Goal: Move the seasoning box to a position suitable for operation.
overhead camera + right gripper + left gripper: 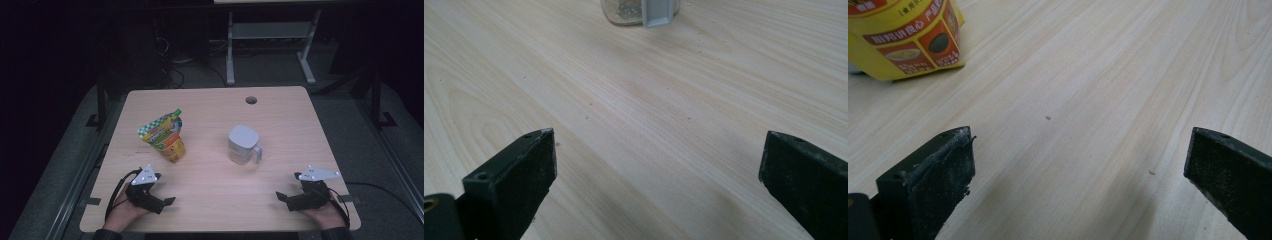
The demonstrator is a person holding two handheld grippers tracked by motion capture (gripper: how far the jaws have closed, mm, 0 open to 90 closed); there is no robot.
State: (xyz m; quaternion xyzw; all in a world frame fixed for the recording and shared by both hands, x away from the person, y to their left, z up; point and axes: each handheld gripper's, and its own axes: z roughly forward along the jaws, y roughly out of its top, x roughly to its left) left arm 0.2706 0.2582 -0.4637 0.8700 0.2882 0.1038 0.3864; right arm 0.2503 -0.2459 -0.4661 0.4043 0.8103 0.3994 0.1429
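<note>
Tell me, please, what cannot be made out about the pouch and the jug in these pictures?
- Pouch: print too small to read in the high view; in the left gripper view the top edge cuts it off.
- Jug: the lid hides its contents in the high view; in the right gripper view just the base and handle end show.

You have a yellow-green printed foil pouch (165, 136) standing upright left of centre, and a white lidded plastic jug (243, 145) upright, well apart.
</note>
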